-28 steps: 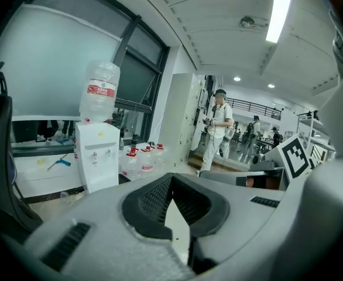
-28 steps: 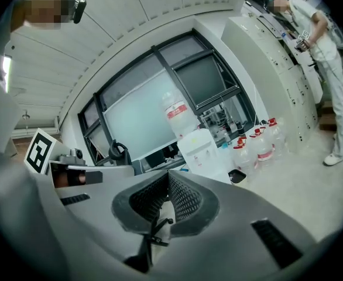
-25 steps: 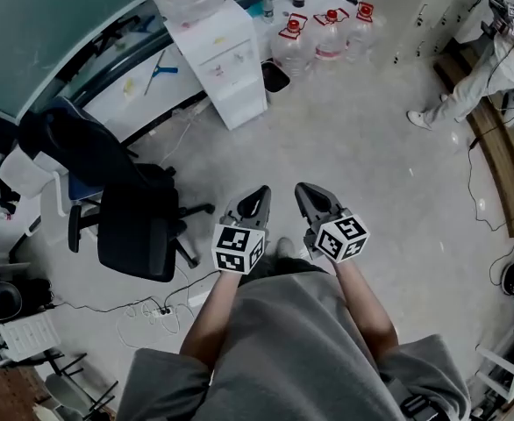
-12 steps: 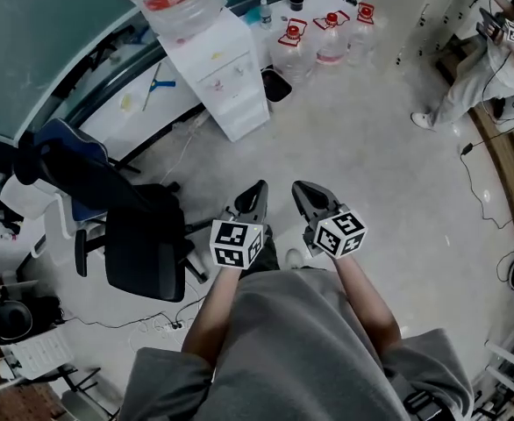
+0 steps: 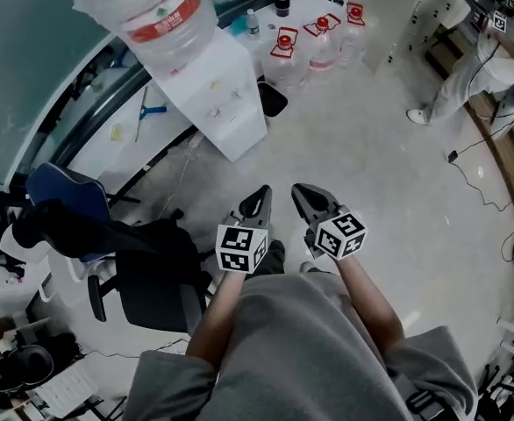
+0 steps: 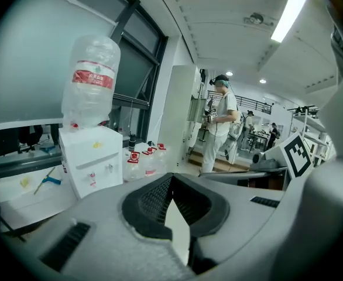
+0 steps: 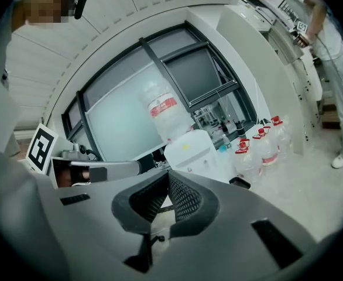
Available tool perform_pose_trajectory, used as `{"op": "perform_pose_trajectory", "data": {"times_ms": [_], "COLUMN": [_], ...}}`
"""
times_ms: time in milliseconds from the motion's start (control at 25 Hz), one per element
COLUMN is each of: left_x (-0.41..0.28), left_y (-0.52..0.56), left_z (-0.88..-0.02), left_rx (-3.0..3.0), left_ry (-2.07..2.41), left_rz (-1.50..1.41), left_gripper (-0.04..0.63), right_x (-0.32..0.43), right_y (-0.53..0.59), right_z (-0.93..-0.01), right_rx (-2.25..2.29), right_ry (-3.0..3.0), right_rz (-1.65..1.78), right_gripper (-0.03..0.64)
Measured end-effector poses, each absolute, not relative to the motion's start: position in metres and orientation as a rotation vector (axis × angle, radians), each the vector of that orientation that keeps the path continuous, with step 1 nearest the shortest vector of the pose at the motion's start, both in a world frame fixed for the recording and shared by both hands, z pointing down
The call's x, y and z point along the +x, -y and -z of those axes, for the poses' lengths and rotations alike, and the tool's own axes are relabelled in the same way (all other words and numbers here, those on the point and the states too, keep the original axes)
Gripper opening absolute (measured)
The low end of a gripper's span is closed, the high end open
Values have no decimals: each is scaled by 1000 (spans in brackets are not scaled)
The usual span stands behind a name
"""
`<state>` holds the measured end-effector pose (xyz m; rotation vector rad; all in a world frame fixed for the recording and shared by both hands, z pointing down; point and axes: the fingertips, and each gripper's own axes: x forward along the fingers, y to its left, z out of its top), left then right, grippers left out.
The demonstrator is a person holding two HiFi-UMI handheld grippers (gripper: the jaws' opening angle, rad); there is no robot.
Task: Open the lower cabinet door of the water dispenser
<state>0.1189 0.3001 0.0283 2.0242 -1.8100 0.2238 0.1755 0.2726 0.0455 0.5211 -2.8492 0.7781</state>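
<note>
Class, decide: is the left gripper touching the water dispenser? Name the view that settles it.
Apart. The head view shows a stretch of floor between the left gripper and the water dispenser.

The pale floor (image 5: 371, 169) carries a white water dispenser (image 5: 217, 103) by the window wall. Three red-capped water jugs (image 5: 321, 42) are clustered just beside it. A black office chair (image 5: 152, 274) stands at the left, and a loose cable (image 5: 454, 158) trails along the right.
</note>
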Motion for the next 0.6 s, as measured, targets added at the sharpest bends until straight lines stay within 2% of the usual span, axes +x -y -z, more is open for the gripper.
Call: {"op": "perform_pose_trajectory", "data": {"times_ms": [600], "left_x": [32], "left_y": [-258], "left_z": [-39], "left_rx": [2046], "left_ry": [1733], "left_rz": [-195], "left_gripper": [8], "right_x": [89], "right_y": [-235], "right_z": [-46], "right_rx": [609], "right_ry": [2810], "right_rz": [-746], "right_gripper": [11]}}
